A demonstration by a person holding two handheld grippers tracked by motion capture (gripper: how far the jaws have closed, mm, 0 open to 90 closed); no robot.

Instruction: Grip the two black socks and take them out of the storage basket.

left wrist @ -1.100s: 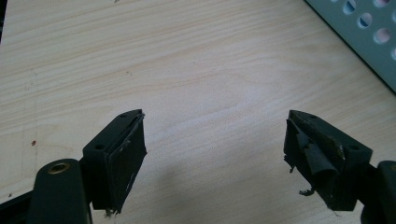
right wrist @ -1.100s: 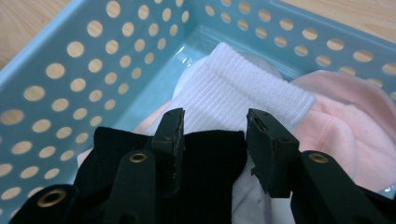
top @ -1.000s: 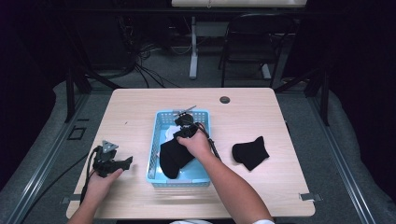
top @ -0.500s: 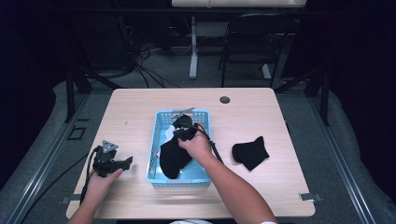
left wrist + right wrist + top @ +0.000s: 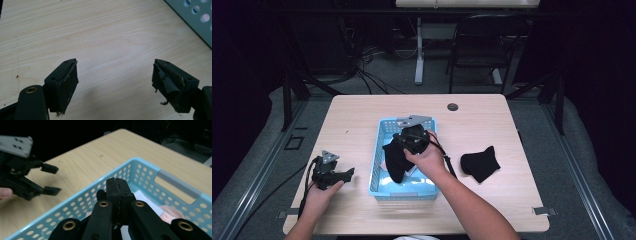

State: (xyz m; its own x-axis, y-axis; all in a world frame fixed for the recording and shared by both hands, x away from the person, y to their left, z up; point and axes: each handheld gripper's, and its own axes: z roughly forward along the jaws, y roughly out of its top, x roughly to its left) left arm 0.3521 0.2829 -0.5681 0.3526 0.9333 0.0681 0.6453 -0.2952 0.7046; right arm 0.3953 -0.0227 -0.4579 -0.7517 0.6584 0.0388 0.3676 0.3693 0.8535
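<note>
— Sock status: where is it, and why is it dangling like that?

— I have it pinched in the right gripper, jaws fully closed on its top edge, so it hangs limp above the blue basket. In the right gripper view the two black jaws meet flat with no gap; the fabric itself falls below the edge of that view. I grip it at one end so the rest drapes free and clears the basket wall when lifted.

— And the other hand?

— My left gripper rests on the table left of the basket, jaws spread wide over bare wood, holding nothing. I keep it parked there so it stays out of the way.

— That dark thing to the right?

— Second black sock, lying flat on the table, well apart from the basket. My guess is that the lifted one goes beside it.
</note>
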